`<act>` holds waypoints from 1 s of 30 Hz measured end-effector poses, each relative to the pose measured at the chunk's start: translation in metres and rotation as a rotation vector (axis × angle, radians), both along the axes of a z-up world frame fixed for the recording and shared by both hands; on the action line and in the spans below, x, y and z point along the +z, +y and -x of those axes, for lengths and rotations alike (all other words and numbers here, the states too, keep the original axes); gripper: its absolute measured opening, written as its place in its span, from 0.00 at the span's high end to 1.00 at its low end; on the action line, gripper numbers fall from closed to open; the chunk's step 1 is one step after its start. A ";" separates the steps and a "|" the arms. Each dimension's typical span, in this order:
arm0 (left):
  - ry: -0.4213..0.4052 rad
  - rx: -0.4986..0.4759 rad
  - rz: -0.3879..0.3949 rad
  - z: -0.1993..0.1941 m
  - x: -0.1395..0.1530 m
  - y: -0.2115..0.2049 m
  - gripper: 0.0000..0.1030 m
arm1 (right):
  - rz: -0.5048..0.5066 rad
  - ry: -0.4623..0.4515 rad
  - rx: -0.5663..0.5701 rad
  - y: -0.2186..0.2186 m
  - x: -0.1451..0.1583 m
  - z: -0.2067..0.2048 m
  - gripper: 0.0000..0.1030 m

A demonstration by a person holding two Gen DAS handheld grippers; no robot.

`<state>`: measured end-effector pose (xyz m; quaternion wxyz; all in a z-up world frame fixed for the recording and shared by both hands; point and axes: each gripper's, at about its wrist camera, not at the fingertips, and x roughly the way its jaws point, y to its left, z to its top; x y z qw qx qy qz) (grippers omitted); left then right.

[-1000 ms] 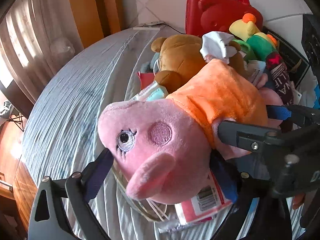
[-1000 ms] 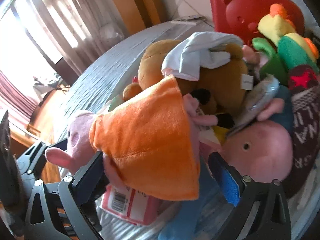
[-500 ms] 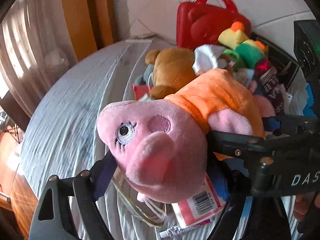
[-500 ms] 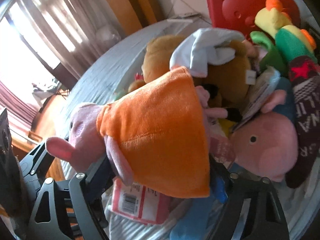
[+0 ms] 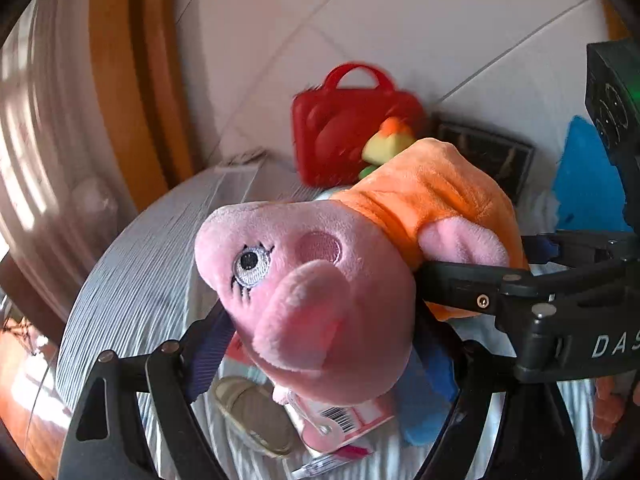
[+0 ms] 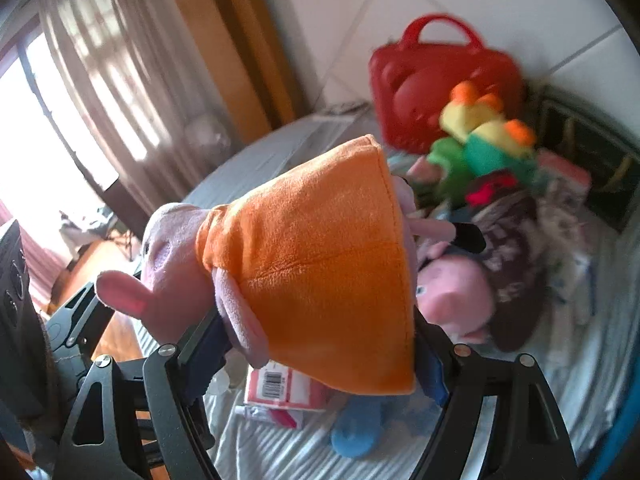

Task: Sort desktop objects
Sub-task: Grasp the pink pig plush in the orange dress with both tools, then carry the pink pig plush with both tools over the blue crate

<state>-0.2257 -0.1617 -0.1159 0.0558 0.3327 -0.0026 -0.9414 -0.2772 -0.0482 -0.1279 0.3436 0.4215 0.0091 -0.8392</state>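
A pink pig plush [image 5: 316, 292] in an orange dress [image 6: 320, 264] is held in the air by both grippers. My left gripper [image 5: 320, 356] is shut on its head. My right gripper [image 6: 316, 352] is shut on its dress and body; it also shows in the left wrist view [image 5: 480, 288], reaching in from the right. The plush hangs above the grey striped tabletop [image 5: 140, 280]. A pink barcode tag [image 6: 276, 384] dangles under it.
A red toy case [image 6: 440, 80] stands against the white wall. A pile of toys lies before it: a green-yellow plush [image 6: 484, 148], another pink pig [image 6: 456, 296], a dark cloth [image 6: 516, 240]. A clear dish [image 5: 252, 412] lies below. Curtains hang left.
Both grippers have lifted the pig plush up off the pile and table; the toys now sit lower and farther away. The brown bear is no longer in view.
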 end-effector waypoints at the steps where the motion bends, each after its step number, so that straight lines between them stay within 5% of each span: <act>1: 0.012 -0.016 0.001 0.000 0.004 0.005 0.19 | 0.002 0.011 -0.013 0.006 0.005 -0.002 0.21; 19: 0.212 -0.387 -0.040 -0.010 0.083 0.126 0.19 | 0.002 0.211 -0.368 0.145 0.103 -0.073 0.21; 30: 0.277 -0.625 -0.033 -0.019 0.126 0.236 0.19 | -0.001 0.290 -0.594 0.247 0.147 -0.113 0.21</act>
